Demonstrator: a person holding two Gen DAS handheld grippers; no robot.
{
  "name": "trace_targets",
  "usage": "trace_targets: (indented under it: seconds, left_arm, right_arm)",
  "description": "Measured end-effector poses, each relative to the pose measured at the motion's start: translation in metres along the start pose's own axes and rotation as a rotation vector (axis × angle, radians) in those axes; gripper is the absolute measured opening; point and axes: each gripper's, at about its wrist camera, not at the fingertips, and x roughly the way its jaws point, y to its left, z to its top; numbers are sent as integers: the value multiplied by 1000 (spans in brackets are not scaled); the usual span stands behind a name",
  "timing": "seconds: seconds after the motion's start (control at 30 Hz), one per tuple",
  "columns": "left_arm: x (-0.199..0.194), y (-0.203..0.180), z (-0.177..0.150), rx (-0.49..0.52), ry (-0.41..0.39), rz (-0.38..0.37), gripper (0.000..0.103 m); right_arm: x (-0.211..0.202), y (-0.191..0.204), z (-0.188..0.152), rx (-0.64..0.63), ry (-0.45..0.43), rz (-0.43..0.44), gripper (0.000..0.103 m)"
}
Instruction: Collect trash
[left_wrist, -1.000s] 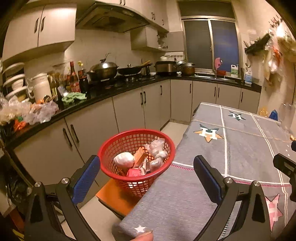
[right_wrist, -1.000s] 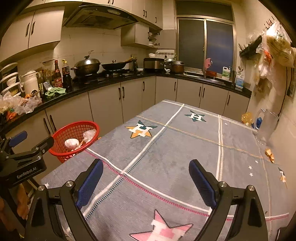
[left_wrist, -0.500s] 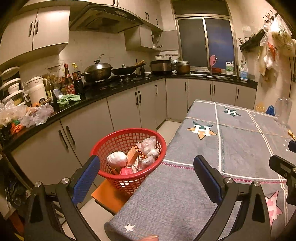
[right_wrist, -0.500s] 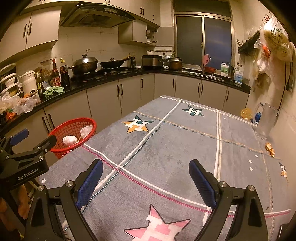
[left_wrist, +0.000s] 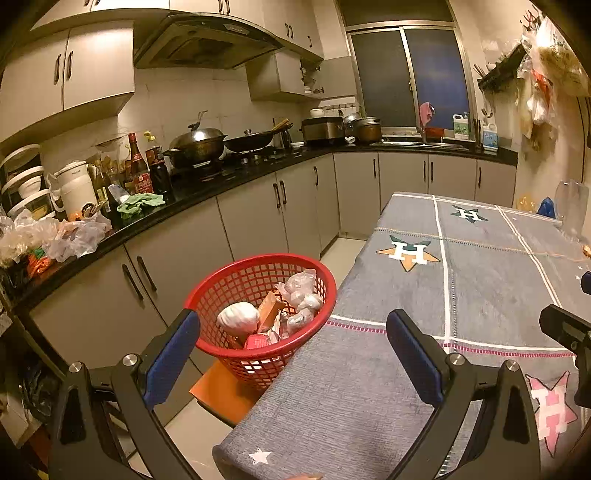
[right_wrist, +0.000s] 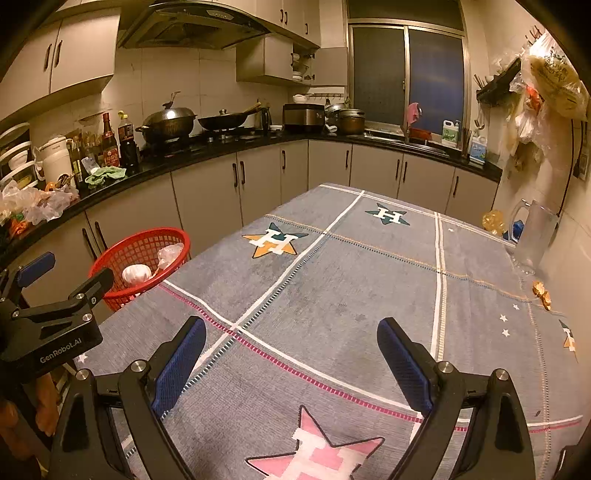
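Now both grippers hang over the near end of a surface (right_wrist: 369, 288) covered by a grey cloth with white grid lines and star-and-H emblems. The left gripper (left_wrist: 293, 354) has its jaws spread wide with nothing between them; its blue-padded fingers (left_wrist: 171, 360) frame the near left corner of the surface and the red basket (left_wrist: 221, 291) beyond that corner. The right gripper (right_wrist: 291, 363) is likewise spread wide and empty, over the near middle of the cloth, just behind a pink star emblem (right_wrist: 317, 454).

The red basket stands off the left edge of the surface, on an orange stool (left_wrist: 221, 393) whose seat shows beneath it; the basket's rim sits just beside the cloth's edge. Inside it lies the collected trash: a white crumpled ball (left_wrist: 238, 317) toward the left, an orange carton (left_wrist: 271, 312) leaning in the middle, crumpled clear plastic wrappers (left_wrist: 301, 295) toward the right, and a pink packet (left_wrist: 256, 341) at the near side. From the right wrist view the basket (right_wrist: 110, 291) shows the white ball (right_wrist: 136, 274) and a clear wrapper (right_wrist: 169, 254).

At the far right corner of the surface stand a clear pitcher (right_wrist: 533, 236) and a yellowish wrapped item (right_wrist: 494, 220), with a small orange scrap (right_wrist: 542, 291) by the right edge.
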Motion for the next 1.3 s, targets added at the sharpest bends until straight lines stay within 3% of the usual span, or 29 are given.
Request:
trace_targets:
  seconds: [0.4, 0.63, 0.77, 1.3]
  left_arm:
    - [4, 2, -2, 9, 3, 31, 102]
    - [4, 3, -2, 9, 11, 24, 102]
    - [-3, 6, -1, 1, -22, -1, 102]
    - [-7, 3, 3, 51, -50, 95, 102]
  right_arm:
    - [6, -4, -1, 5, 14, -4, 96]
    - [8, -3, -1, 8, 17, -8, 96]
    - [8, -3, -2, 8, 17, -9, 96]
    - [10, -5, -4, 12, 27, -6, 96]
